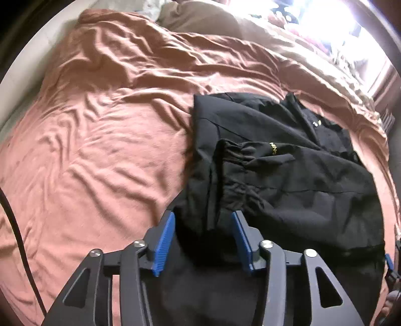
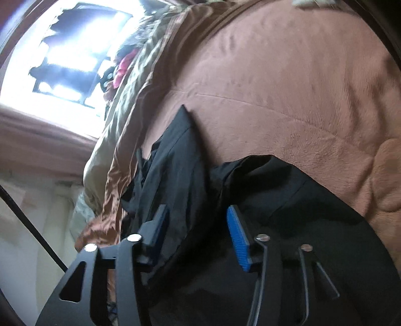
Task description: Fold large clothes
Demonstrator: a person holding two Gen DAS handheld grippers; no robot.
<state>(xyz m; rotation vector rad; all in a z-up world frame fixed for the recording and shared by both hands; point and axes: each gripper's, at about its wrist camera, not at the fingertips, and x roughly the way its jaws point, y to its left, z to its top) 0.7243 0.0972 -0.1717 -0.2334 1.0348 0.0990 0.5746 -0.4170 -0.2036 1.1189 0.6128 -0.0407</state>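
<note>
— One wide bed under a wrinkled rust-pink cotton sheet (image 1: 95,120) fills my screens. Where's the garment?

— I see the folded black jacket with small gold lettering (image 1: 288,160) lying on the sheet's right part.

— And the grippers?

— I have the left gripper (image 1: 203,240) over its near edge, blue pads apart, gripping nothing. Right gripper (image 2: 198,233) likewise parted above black cloth.

Wide bare bedsheet (image 1: 100,130) is left free beside the black garment (image 1: 288,160); a pillow (image 1: 200,20) blocks its far end.
</note>
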